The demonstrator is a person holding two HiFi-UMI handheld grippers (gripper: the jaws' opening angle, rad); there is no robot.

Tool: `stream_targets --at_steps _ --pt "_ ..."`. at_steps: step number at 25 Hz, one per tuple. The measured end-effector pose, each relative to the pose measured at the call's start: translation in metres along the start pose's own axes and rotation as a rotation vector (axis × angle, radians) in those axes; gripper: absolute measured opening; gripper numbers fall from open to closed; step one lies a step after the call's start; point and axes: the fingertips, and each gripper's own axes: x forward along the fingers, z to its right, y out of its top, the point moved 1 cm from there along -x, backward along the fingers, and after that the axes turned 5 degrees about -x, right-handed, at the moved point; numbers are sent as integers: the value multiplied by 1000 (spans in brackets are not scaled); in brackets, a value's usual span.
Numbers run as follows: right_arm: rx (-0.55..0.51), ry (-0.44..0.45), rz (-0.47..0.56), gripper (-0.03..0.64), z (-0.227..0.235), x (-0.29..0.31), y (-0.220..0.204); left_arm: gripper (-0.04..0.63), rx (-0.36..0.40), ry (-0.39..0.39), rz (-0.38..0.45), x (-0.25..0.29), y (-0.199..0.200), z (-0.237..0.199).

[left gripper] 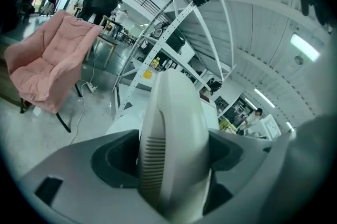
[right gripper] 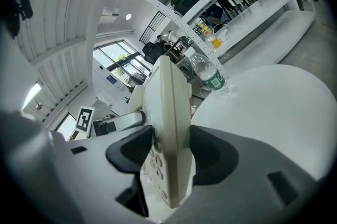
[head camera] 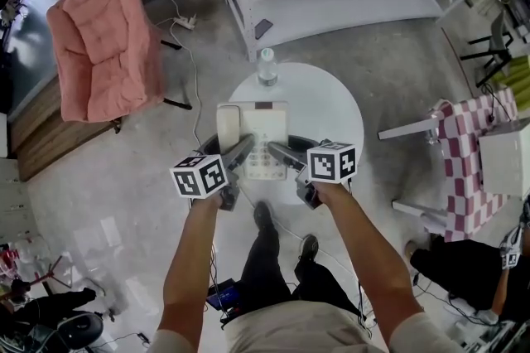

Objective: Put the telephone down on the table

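Telephone [head camera: 258,137] looks light, stiff plastic; handset [head camera: 228,126] could slip off. Left gripper [head camera: 240,152] clamps handset side, right gripper [head camera: 280,151] clamps keypad [right gripper: 152,165] edge.

Glossy grey floor [head camera: 99,202], pink cushioned chair [head camera: 103,45], white shelving [head camera: 348,3], checkered chair [head camera: 468,132], ceiling strip lights [left gripper: 305,47].

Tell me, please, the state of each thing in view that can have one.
left gripper: shut on the telephone, handset end.
right gripper: shut on the telephone, keypad side.
telephone: held over the table by both grippers, handset cradled.
water bottle: upright on the table.
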Motion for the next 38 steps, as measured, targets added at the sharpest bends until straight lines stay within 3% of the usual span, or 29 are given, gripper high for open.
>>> stream_targets --at_steps 22,38 --pt "109 -69 -58 213 71 50 -44 360 -94 -3 -132 63 -52 -66" --pt "163 -110 -86 213 97 74 -74 359 -173 13 -190 85 -86 -101"
